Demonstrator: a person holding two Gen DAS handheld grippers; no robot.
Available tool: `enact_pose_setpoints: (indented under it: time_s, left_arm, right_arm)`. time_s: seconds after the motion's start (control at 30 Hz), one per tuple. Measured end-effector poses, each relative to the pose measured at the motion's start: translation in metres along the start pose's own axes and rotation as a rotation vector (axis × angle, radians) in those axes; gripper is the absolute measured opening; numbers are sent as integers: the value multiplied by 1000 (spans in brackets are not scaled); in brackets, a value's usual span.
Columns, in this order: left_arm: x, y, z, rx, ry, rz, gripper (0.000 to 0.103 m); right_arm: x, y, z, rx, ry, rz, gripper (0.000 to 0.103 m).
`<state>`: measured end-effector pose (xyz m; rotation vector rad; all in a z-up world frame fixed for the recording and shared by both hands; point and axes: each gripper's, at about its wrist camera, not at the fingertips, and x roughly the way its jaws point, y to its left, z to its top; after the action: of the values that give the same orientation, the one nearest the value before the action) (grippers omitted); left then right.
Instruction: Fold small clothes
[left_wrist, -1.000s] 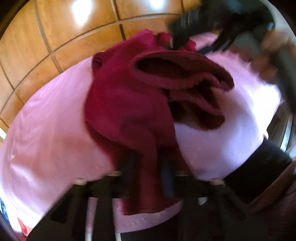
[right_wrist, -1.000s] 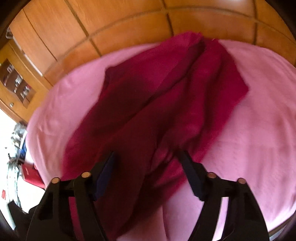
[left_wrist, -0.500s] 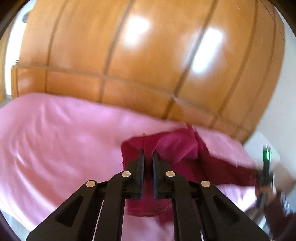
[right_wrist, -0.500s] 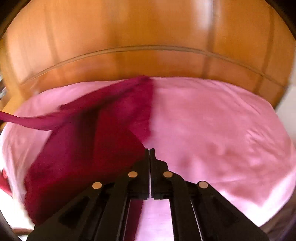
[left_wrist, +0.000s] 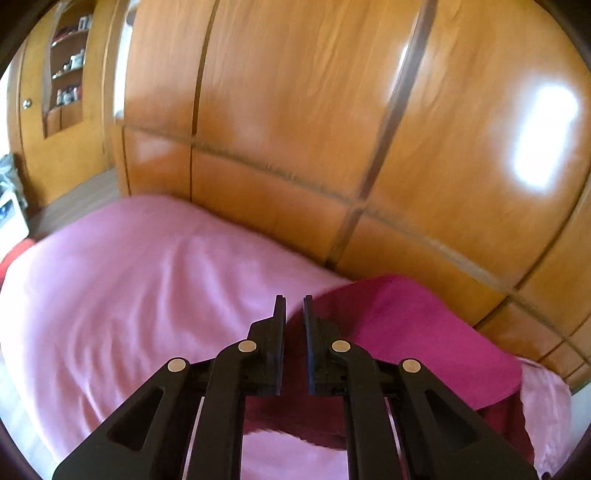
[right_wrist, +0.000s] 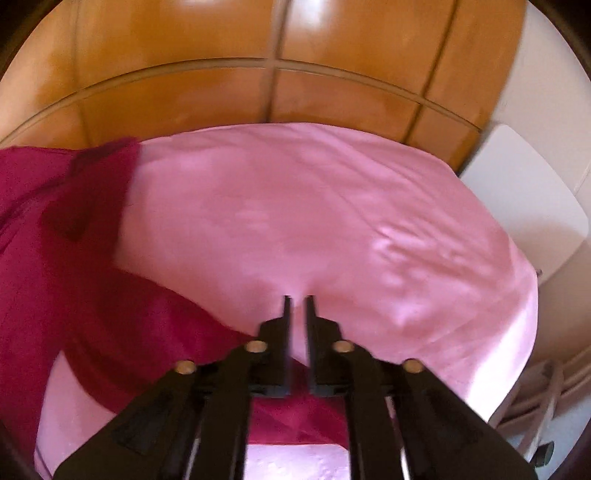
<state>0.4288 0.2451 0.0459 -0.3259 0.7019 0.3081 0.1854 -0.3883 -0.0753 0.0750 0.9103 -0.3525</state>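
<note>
Room ahead of jaws
Pink bedsheet (right_wrist: 332, 206) bare ahead; wooden wardrobe (left_wrist: 332, 129) blocks beyond; crimson garment (right_wrist: 55, 258) left.

Soft matt cloth below, glossy wood behind.

We see a dark red garment (left_wrist: 424, 332) of soft, matt cloth lying on a pink bed sheet (left_wrist: 129, 295) that is smoother woven cloth with a faint sheen and light wrinkles. Behind the bed we see wardrobe panels (left_wrist: 295, 110) of orange-brown wood, varnished so glossy that they throw back bright window glare, with darker grooves between them. The left claw (left_wrist: 294, 306) and the right claw (right_wrist: 299, 306) look to us like matt black plastic, each set with small, shiny, brass-coloured metal pins. A white board (right_wrist: 524, 199) beside the bed looks smooth and matt.
</note>
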Motion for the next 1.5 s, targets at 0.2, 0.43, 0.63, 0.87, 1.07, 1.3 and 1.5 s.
enact_pose_setpoints:
  time_s: [0.2, 0.43, 0.63, 0.87, 1.07, 1.3, 1.5]
  left_arm:
    - [24, 26, -49, -43, 90, -88, 51]
    - [16, 10, -151, 75, 270, -333, 51]
    - [-11, -7, -211, 202, 326, -452, 51]
    - [-18, -25, -249, 235, 398, -536, 51]
    - [-18, -37, -249, 175, 451, -632, 51]
    - [-19, -50, -260, 129, 508, -750, 44]
    - [-4, -63, -273, 90, 552, -758, 28]
  right_arm:
    - [-6, 4, -7, 19, 49, 321, 95]
    - [30, 61, -34, -198, 212, 282, 45]
    - [14, 46, -3, -236, 87, 100, 2]
    - [12, -12, 75, -111, -40, -236, 22]
    - [-18, 7, 56, -45, -32, 57, 74]
    - [-18, 130, -59, -13, 333, 813, 53]
    - [-10, 199, -82, 20, 385, 935, 17]
